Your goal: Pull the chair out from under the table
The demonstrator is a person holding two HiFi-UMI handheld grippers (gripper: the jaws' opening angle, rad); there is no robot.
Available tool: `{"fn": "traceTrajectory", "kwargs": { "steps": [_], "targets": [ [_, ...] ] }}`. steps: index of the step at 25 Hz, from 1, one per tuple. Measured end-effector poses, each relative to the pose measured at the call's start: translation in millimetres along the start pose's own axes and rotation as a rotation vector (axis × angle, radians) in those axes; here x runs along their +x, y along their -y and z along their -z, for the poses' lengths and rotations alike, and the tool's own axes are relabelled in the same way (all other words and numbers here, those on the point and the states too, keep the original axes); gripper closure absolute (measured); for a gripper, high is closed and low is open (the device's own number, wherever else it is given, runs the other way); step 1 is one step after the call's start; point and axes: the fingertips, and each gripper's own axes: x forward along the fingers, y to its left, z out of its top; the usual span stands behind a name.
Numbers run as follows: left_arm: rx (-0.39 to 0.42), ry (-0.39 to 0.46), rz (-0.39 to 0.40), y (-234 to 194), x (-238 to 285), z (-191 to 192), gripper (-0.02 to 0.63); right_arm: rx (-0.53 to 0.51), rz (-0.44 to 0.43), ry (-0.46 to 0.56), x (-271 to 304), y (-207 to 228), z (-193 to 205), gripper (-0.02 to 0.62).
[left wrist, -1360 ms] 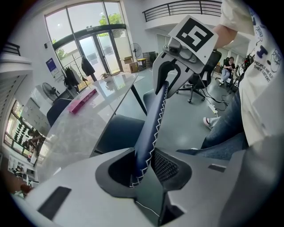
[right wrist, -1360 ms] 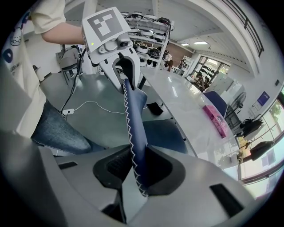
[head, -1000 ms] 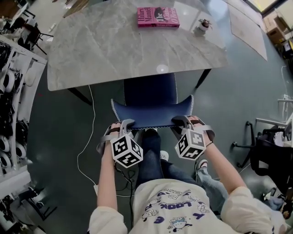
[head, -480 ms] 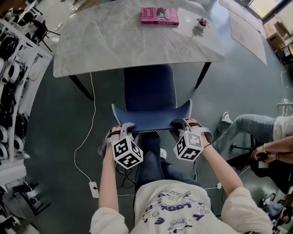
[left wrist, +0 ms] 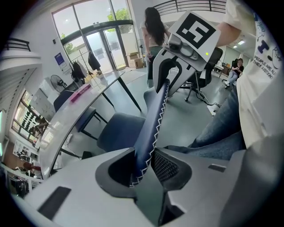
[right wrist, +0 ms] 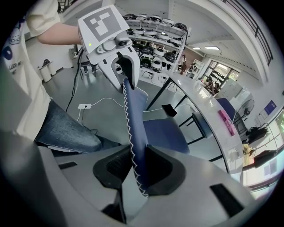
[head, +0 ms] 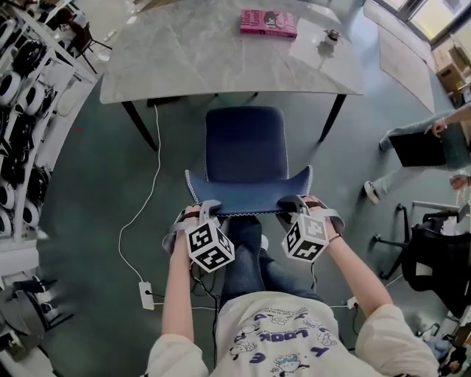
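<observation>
Head view: chair [head: 244, 143], blue, with its seat just clear of the near edge of the table [head: 221, 59] and its backrest [head: 246, 193] toward the person. The left gripper [head: 202, 211] and right gripper [head: 291, 206] sit one near each top corner of the backrest. This even hold is judged to keep the chair tracking straight on a pull. A pink book [head: 268, 22] lies on the tabletop, well apart from the work. Both gripper views add what the marker cubes hide from above: each gripper's jaws are clamped on the white-stitched top edge, nothing else between them. Only the head view shows the seat's standing against the table; the pull is judged nearly or fully done.
</observation>
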Motion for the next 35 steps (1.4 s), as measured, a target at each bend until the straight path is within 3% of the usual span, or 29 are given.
{"fn": "traceTrajectory", "kwargs": {
  "steps": [4,12,25,35],
  "targets": [
    [-0.001,-0.019,-0.015,27,-3,-2,0.48,-0.012,-0.001,0.007,-10,-19,13,0.499],
    [-0.033,-0.035,-0.021,54,-18,25,0.48,-0.037,-0.025,0.007,-11,-55,2,0.499],
    [-0.032,-0.042,-0.037,61,-27,33,0.48,-0.043,-0.03,-0.005,-15,-67,-3,0.5],
    [-0.025,-0.038,-0.004,93,-39,49,0.482,-0.038,-0.041,-0.01,-23,-104,-4,0.502]
  ]
}}
